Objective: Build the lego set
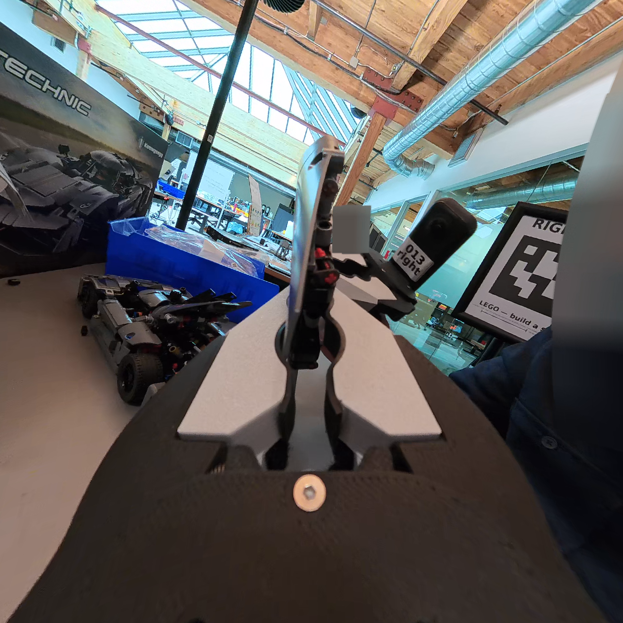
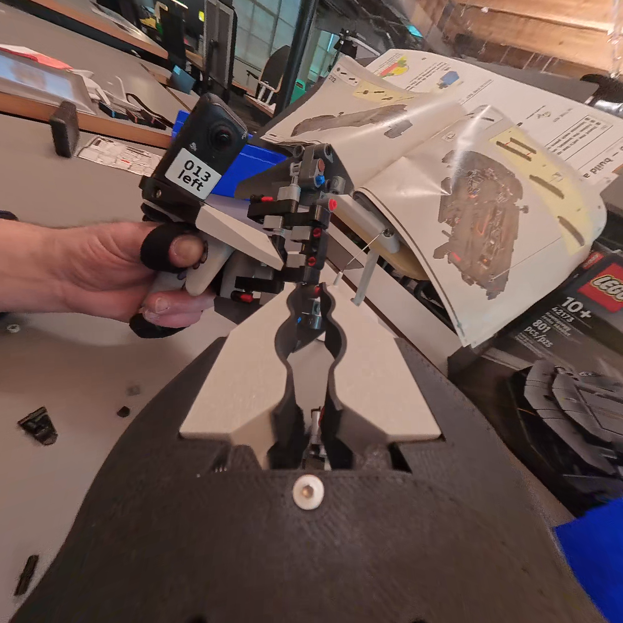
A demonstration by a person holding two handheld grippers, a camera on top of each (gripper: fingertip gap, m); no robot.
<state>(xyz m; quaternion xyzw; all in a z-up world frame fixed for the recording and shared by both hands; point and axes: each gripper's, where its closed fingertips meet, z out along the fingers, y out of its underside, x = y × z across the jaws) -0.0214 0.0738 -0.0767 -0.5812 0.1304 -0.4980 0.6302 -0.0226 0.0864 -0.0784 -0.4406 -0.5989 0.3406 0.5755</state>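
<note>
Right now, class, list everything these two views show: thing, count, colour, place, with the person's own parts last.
Lego sub-assembly: one, grey and black with red pins, held up between both grippers.
Lego car: one, grey-black, part built, on the table.
Bin: one, blue, behind the car.
Set box: one, dark, standing at the table's far left.
Instruction booklet: one, white, open, propped up.
Loose pieces: several, black, scattered on the table.
Table: one, pale grey.
Left gripper: fingers shut on the sub-assembly.
Right gripper: fingers shut on its lower end.
Hand: one, holding the left gripper.
</note>
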